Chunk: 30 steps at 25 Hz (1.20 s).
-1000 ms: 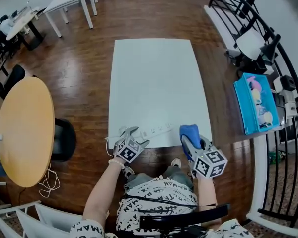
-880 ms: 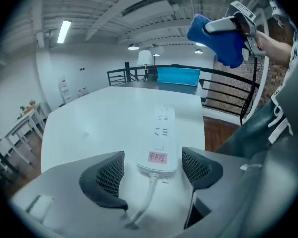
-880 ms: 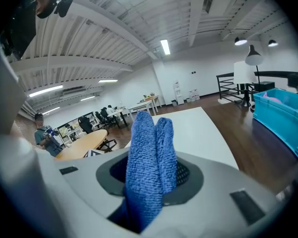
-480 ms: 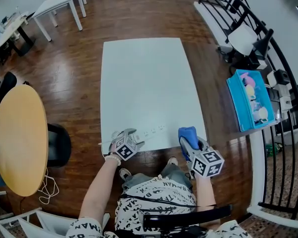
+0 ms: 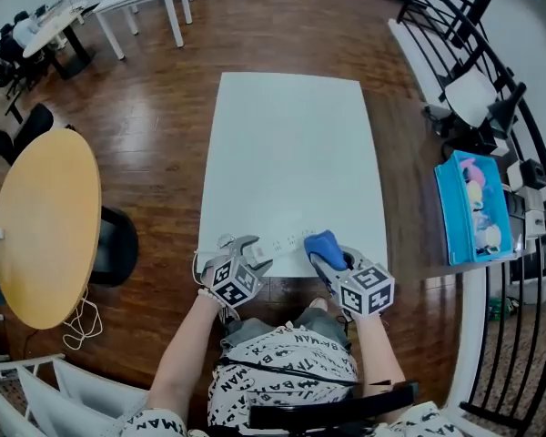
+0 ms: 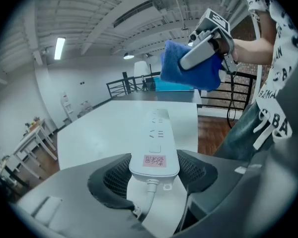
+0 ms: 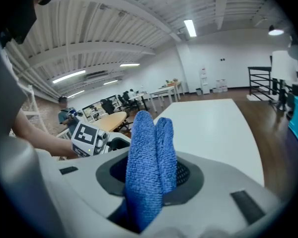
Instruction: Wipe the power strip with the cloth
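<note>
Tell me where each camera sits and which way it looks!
Head view: on the head, facing steeply down at the table; arms, left tongs, right tongs show.
Left gripper view: on left tongs, along jaws that have just been closing on the power strip; shirt, right arm show.
Right gripper view: on right tongs, past the clamped cloth; left forearm shows.
Shared: the table; each gripper view sees the other tongs.

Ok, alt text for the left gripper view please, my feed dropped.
A white power strip stretches out over the white table, its cable end gripped between the left gripper's jaws, which have just been closing on it. Above its far end, the right gripper holds a blue cloth.
</note>
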### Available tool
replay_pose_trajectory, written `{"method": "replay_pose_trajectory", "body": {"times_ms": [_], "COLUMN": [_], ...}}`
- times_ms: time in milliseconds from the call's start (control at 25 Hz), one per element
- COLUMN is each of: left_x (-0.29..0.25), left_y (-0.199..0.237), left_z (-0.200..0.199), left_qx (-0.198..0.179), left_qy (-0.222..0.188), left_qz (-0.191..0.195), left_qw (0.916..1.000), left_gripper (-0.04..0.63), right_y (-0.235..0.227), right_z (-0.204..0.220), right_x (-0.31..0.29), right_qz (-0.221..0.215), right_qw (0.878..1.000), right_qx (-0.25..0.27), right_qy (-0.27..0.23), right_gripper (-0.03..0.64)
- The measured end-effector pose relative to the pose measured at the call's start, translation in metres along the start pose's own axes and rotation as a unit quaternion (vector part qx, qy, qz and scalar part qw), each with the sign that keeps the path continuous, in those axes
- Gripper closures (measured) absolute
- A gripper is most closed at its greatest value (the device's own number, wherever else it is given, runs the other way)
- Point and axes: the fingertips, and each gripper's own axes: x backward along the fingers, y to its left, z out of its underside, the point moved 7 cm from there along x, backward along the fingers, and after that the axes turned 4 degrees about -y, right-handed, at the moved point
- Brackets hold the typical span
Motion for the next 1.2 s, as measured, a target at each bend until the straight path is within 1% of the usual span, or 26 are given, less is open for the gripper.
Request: {"method": "replay_pose_trajectory", "body": {"times_ms": [120,240,320,440,520,640,720,800,1000,1200], "left_x": [0.032,0.059,0.072,0.08,0.082,0.084,0.088,0.091,0.098,0.114], "left_y": [0.006,0.01,0.01,0.008,0.005,-0.002,-0.006,-0.009,-0.008,-0.008], "left_z": [-0.021,-0.044,-0.058,-0.072,-0.079,-0.084,-0.085,-0.087,-0.092,-0.092], "left_qx": [-0.013,-0.024,-0.036,-0.044,-0.05,-0.08,-0.091,-0.094,-0.088,-0.082], "left_qy": [-0.002,-0.01,-0.012,-0.008,-0.006,-0.009,-0.02,-0.028,-0.035,-0.052], "left_qz": [-0.032,-0.056,-0.072,-0.09,-0.098,-0.106,-0.109,-0.112,-0.118,-0.122], "left_qw": [0.9994,0.9981,0.9967,0.995,0.9939,0.9911,0.9897,0.9889,0.9884,0.9878], "left_gripper": [0.31,0.31,0.311,0.311,0.31,0.31,0.31,0.31,0.31,0.311], "right_y": [0.035,0.071,0.09,0.111,0.123,0.132,0.131,0.127,0.119,0.088], "right_z": [-0.022,-0.04,-0.049,-0.059,-0.062,-0.061,-0.061,-0.062,-0.067,-0.077], "right_x": [-0.019,-0.035,-0.043,-0.046,-0.048,-0.051,-0.05,-0.046,-0.036,-0.02], "right_qz": [-0.066,-0.103,-0.112,-0.121,-0.126,-0.131,-0.121,-0.104,-0.069,-0.014], "right_qw": [0.996,0.986,0.98,0.973,0.968,0.958,0.956,0.957,0.963,0.97], "right_qx": [0.055,0.126,0.163,0.193,0.214,0.247,0.262,0.268,0.258,0.242], "right_qy": [0.01,0.027,0.032,0.031,0.04,0.056,0.056,0.046,0.014,-0.005], "right_gripper": [0.483,0.483,0.483,0.483,0.483,0.483,0.483,0.482,0.48,0.48]}}
